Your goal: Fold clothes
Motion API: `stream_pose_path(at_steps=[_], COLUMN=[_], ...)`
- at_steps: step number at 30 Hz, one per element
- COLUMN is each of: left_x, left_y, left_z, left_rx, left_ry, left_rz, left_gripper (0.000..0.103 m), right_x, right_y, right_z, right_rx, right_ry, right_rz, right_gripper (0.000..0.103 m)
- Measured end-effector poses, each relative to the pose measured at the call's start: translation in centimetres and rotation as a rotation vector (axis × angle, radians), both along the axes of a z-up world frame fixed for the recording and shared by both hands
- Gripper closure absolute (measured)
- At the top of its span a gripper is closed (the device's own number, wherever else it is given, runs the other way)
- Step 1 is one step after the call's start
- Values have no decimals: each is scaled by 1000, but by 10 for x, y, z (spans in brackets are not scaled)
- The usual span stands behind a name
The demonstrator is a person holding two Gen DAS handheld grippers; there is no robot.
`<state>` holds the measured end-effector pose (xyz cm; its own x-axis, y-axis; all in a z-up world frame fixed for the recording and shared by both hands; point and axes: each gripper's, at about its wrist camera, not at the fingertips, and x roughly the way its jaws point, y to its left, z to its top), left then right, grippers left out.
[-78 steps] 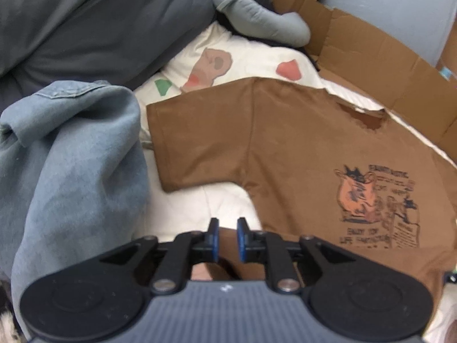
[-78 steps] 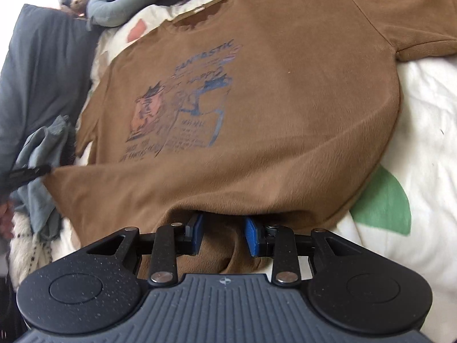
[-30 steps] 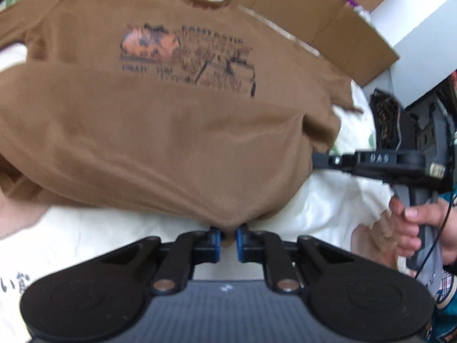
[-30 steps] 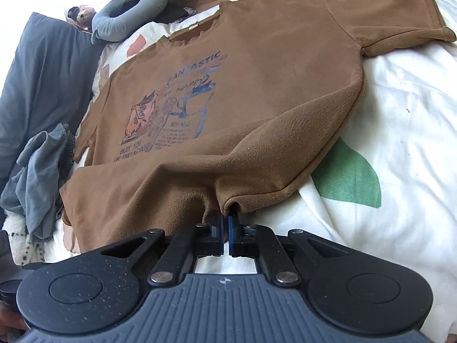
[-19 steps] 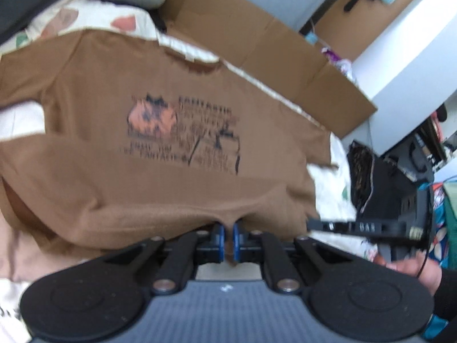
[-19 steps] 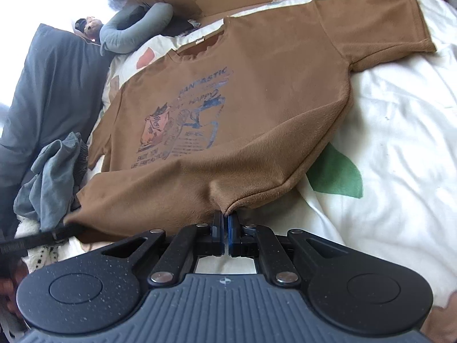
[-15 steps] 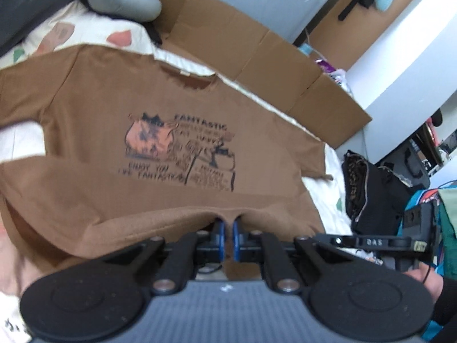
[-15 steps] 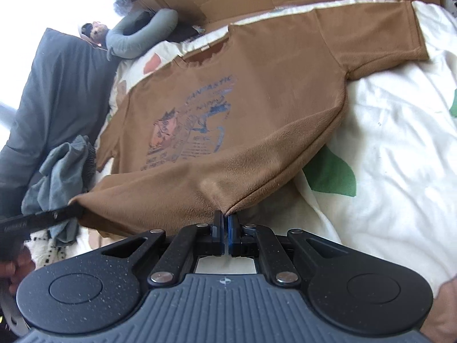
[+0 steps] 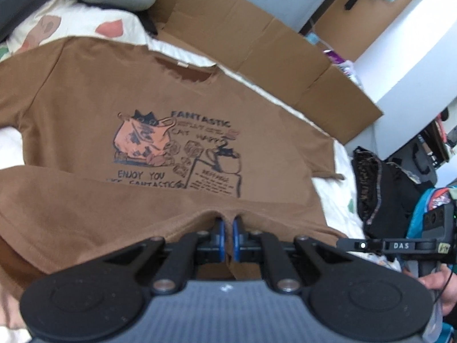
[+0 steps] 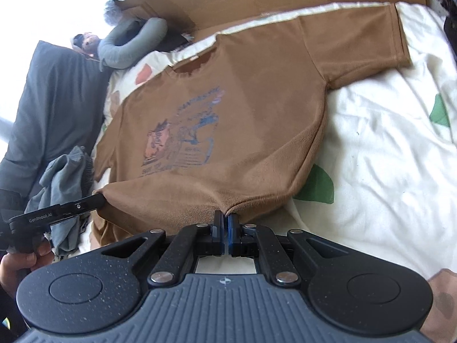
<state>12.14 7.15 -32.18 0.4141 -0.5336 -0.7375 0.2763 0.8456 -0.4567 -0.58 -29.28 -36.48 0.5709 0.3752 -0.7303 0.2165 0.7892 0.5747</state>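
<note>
Brown printed T-shirt, hem lifted off the bed by both grippers.

The brown short-sleeved T-shirt (image 9: 94,94) with a cat print lies face up on the white leaf-patterned bed cover (image 10: 380,154), its bottom edge raised. The left gripper (image 9: 227,230) and the right gripper (image 10: 224,223) each have their jaws pinched tight on that hem. Flattened brown cardboard (image 9: 265,48) lines the far side, and a crumpled grey-blue garment (image 10: 64,177) sits just beside one sleeve.

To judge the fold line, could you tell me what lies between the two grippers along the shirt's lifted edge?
Only the brown printed T-shirt's own hem, stretched taut from the left gripper to the right gripper; the right wrist view shows this.
</note>
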Motion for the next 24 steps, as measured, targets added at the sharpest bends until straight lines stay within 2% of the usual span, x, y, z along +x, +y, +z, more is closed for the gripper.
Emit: stream_pose_path(at_steps=[7, 10, 13, 16, 18, 20, 22, 24], left_x=[28, 37, 43, 45, 44, 44, 42, 39], left_y=[-7, -8, -10, -11, -11, -9, -7, -5], left_z=[-29, -40, -49, -54, -56, -56, -53, -50], left_rx=[58, 78, 93, 101, 99, 93, 89, 87], left_ry=[19, 31, 44, 55, 66, 75, 76, 72], left_rz=[-1, 0, 1, 3, 9, 18, 26, 20], left_gripper=[97, 97, 97, 97, 96, 91, 85, 80], right_x=[21, 25, 22, 14, 9, 6, 4, 3], right_y=[0, 2, 2, 4, 10, 18, 27, 37], right_z=[-30, -33, -31, -31, -33, -35, -37, -41], right_rx=[6, 12, 27, 78, 123, 154, 176, 194], right_ry=[50, 62, 61, 66, 73, 75, 75, 74], right_rz=[-40, -58, -59, -47, -27, -7, 9, 21], right_gripper=[100, 99, 91, 89, 84, 67, 59, 59])
